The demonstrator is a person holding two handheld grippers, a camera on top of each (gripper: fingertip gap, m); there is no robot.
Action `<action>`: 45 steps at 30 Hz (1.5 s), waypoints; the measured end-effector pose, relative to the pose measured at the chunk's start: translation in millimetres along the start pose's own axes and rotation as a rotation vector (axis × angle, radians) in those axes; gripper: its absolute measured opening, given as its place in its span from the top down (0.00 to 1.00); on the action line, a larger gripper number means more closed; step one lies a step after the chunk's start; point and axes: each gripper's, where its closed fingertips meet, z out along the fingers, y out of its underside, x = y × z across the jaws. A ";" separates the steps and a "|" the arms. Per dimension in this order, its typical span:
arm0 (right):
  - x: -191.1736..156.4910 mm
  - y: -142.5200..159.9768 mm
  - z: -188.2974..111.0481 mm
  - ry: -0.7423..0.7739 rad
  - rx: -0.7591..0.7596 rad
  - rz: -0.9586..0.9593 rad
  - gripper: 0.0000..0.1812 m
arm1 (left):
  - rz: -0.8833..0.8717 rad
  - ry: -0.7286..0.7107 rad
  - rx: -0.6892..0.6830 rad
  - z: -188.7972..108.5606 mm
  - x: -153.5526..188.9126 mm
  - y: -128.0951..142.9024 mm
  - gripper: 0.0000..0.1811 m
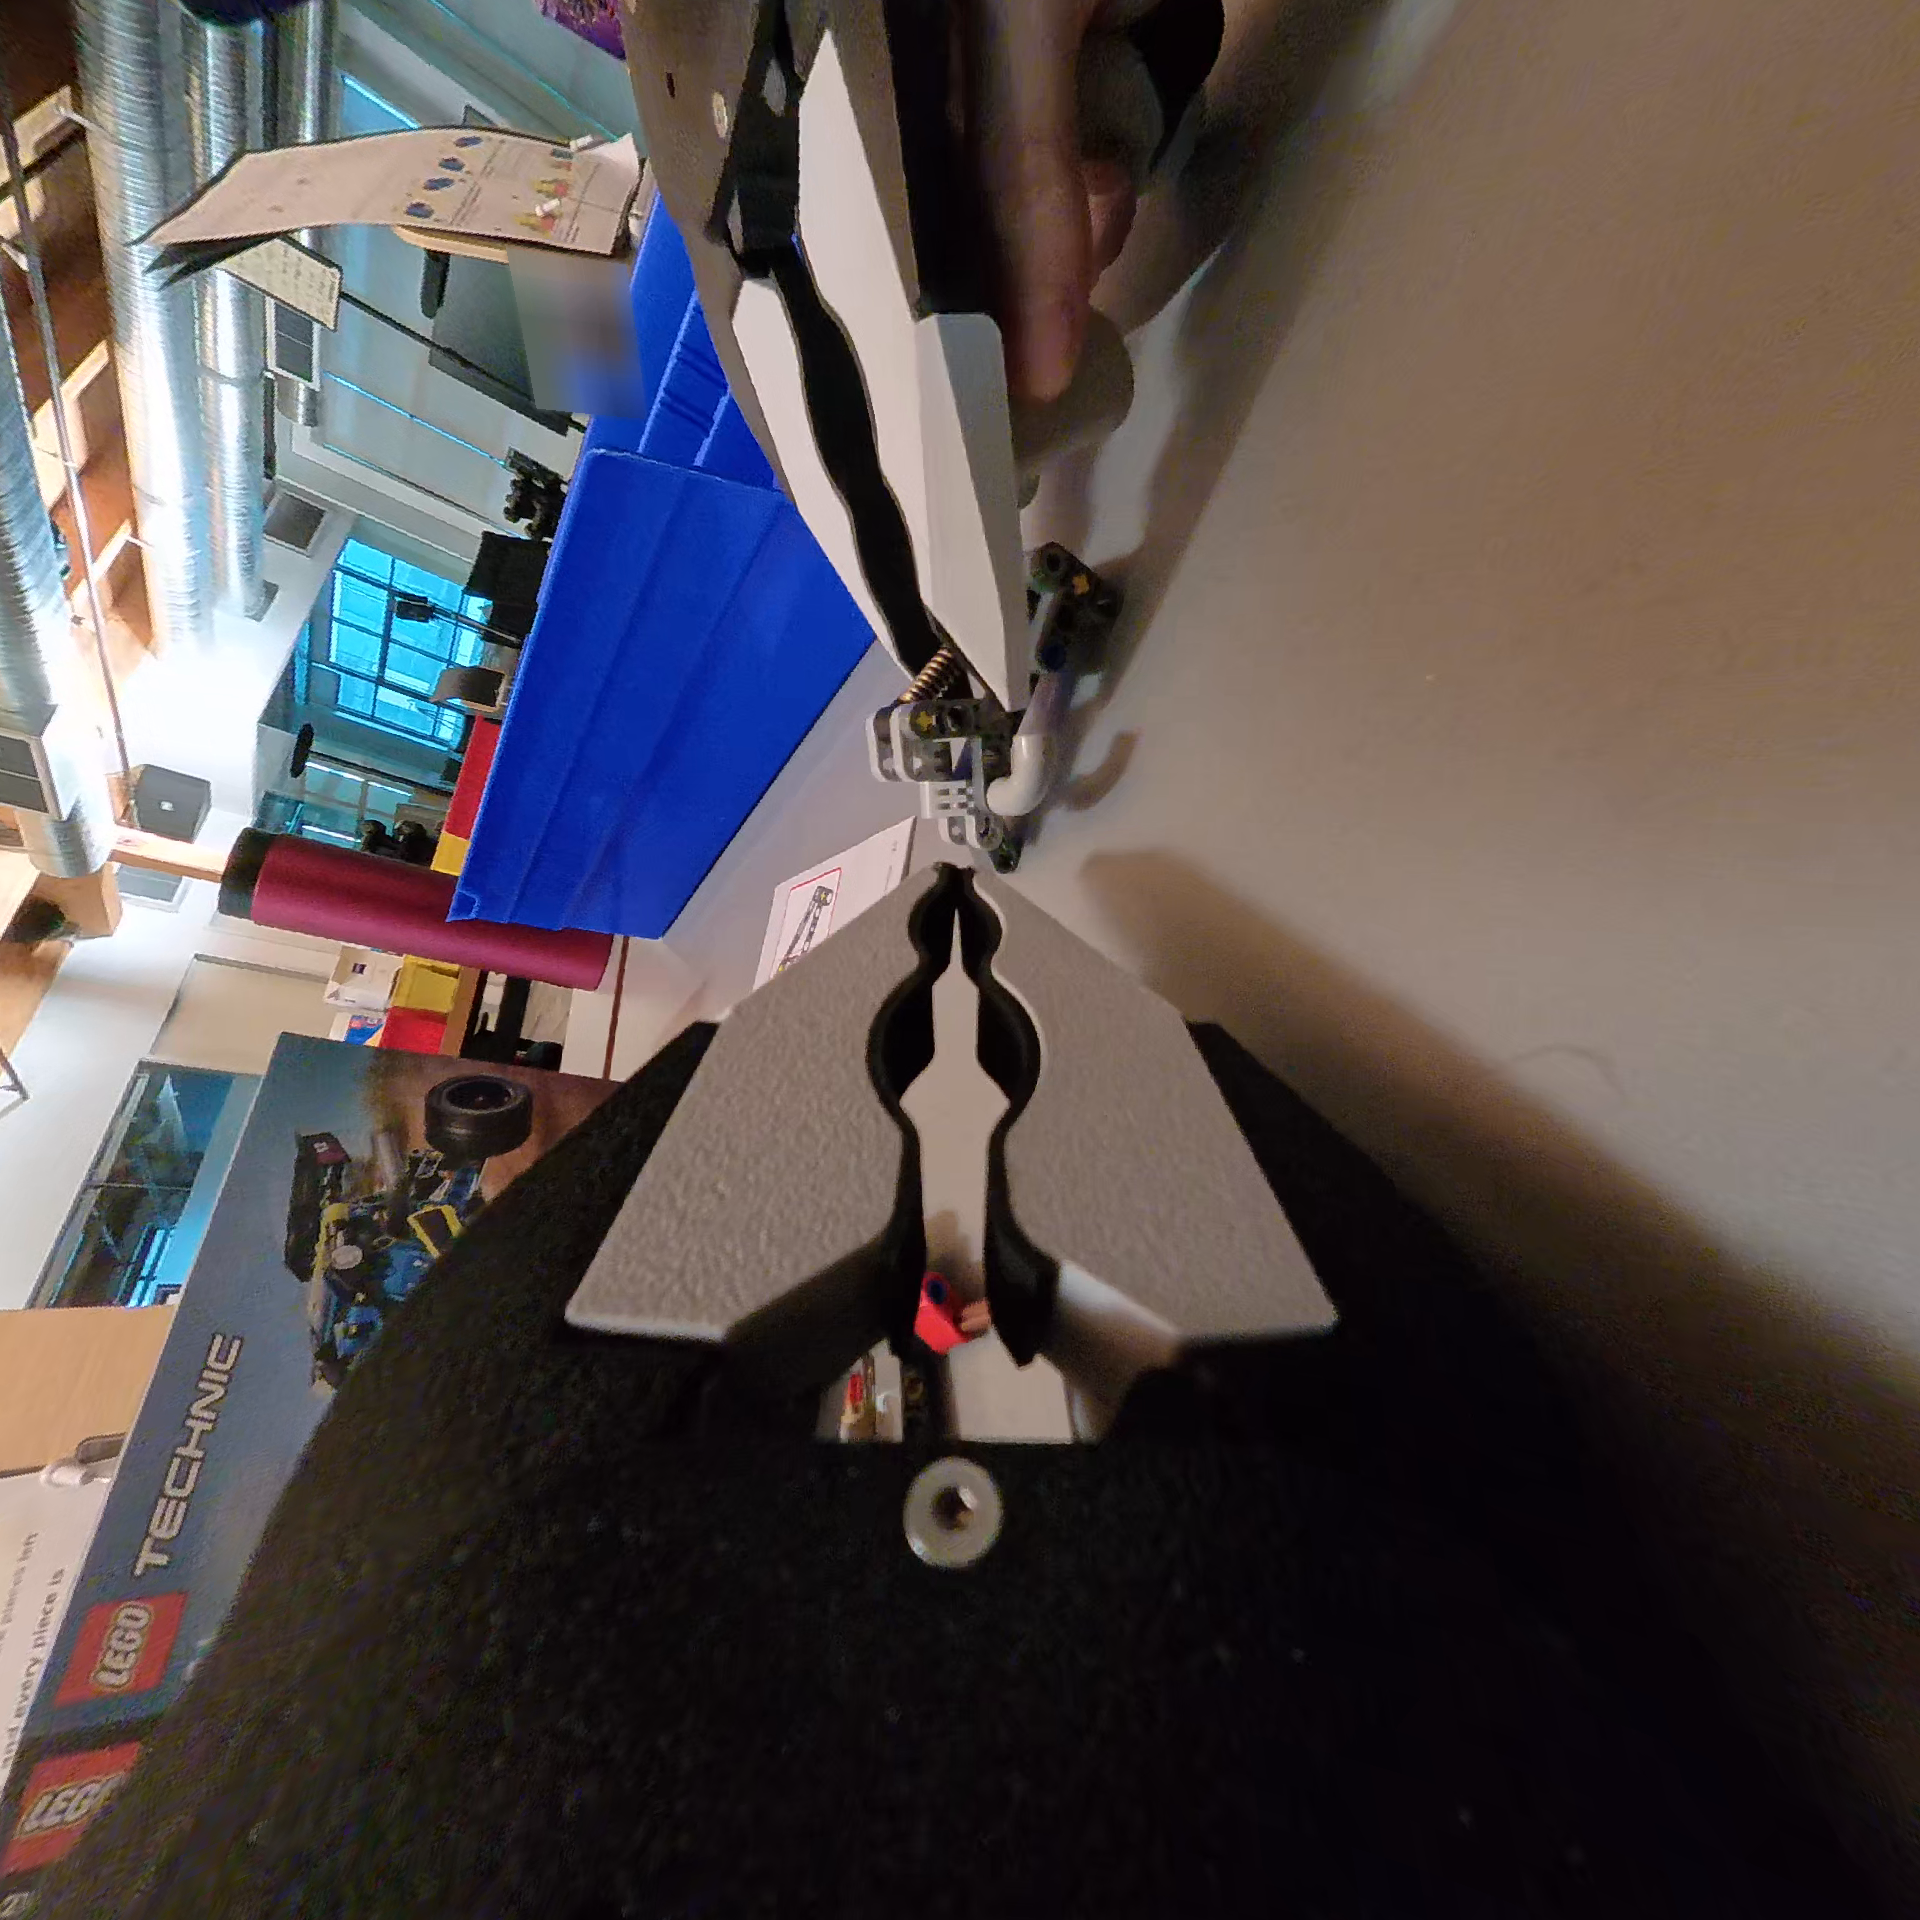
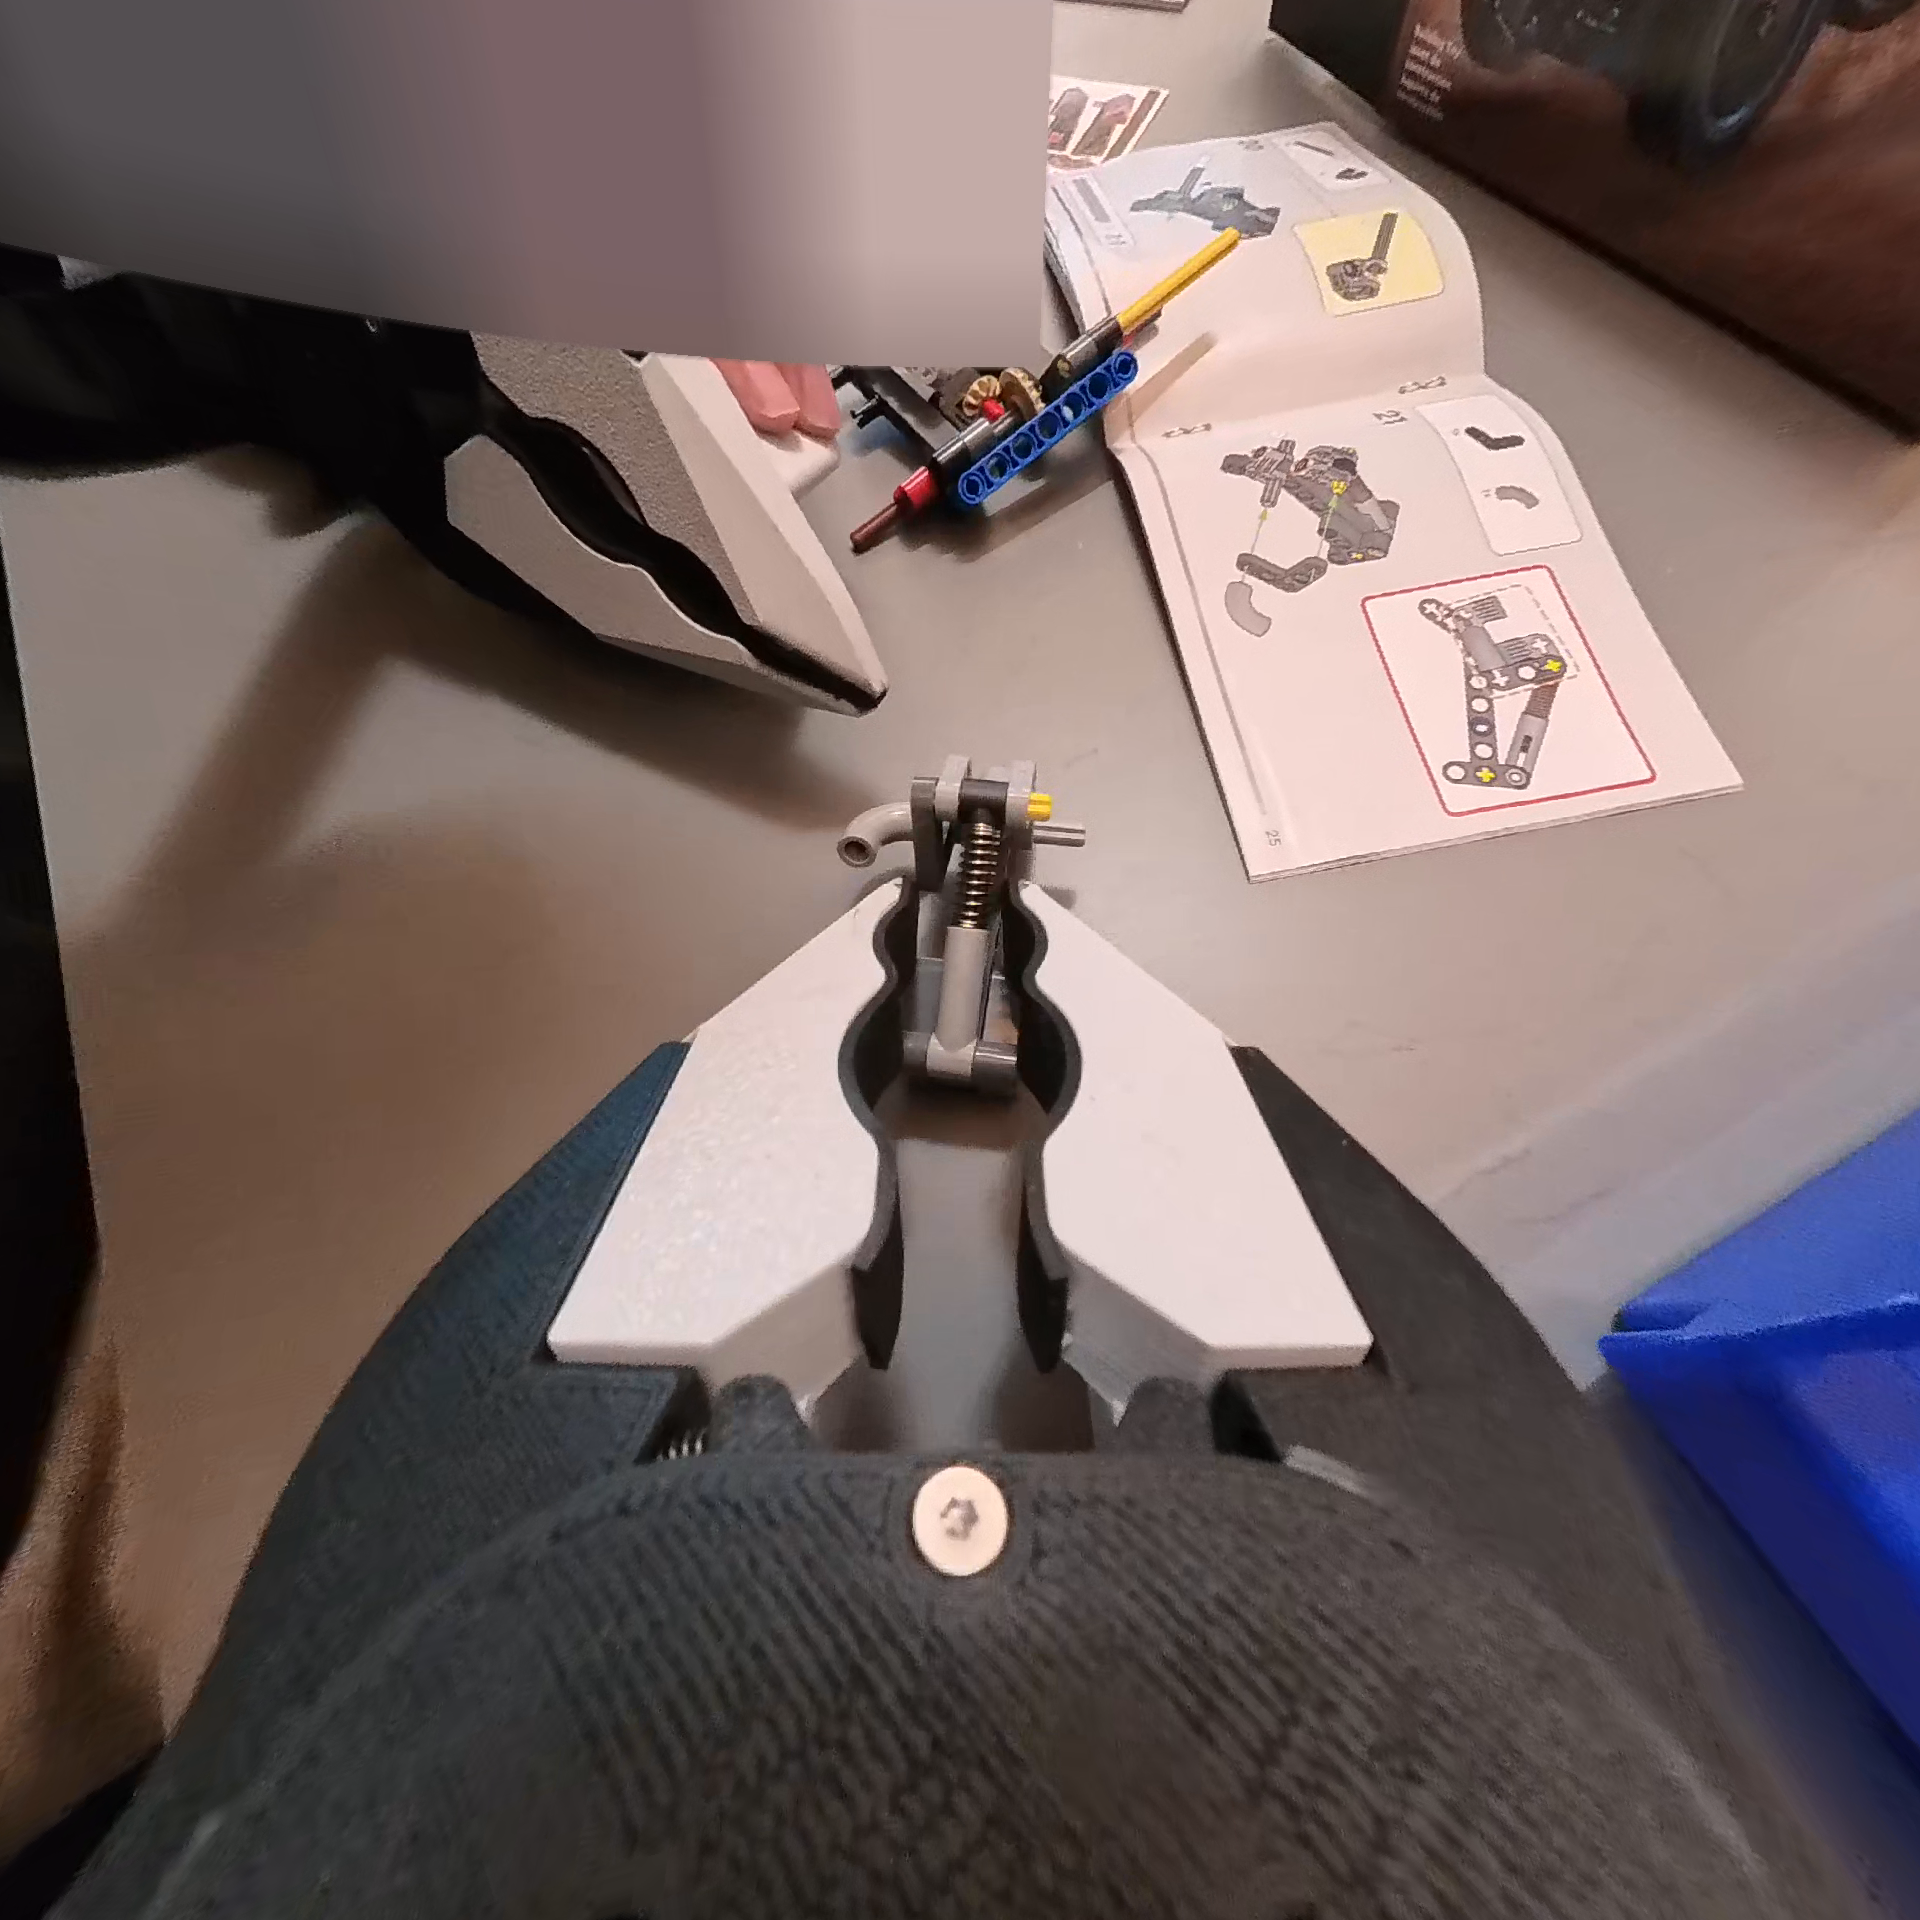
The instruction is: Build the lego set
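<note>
Grey table [image 2: 1143, 1039], silver ceiling ducts [image 1: 156, 312], bright blue-tinted windows [image 1: 395, 644] behind

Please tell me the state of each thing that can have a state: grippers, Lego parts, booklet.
Right gripper: shut on spring assembly.
Left gripper: shut, empty.
Spring assembly: held, partly built.
Blue-beam assembly: lying on table, untouched.
Booklet: open, flat.
</note>
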 end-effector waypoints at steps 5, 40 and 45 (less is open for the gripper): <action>0.7 -0.4 -0.7 -0.019 0.005 0.029 0.93 | -0.006 -0.046 -0.036 -0.1 -7.9 4.8 1.00; -45.5 -72.6 -42.7 -0.400 0.554 0.119 0.93 | 0.188 -0.481 0.103 -35.5 -58.4 -51.2 0.97; -36.7 -75.0 -41.4 -0.355 0.551 0.162 0.93 | 0.149 -0.463 0.100 -34.0 -59.3 -45.2 0.98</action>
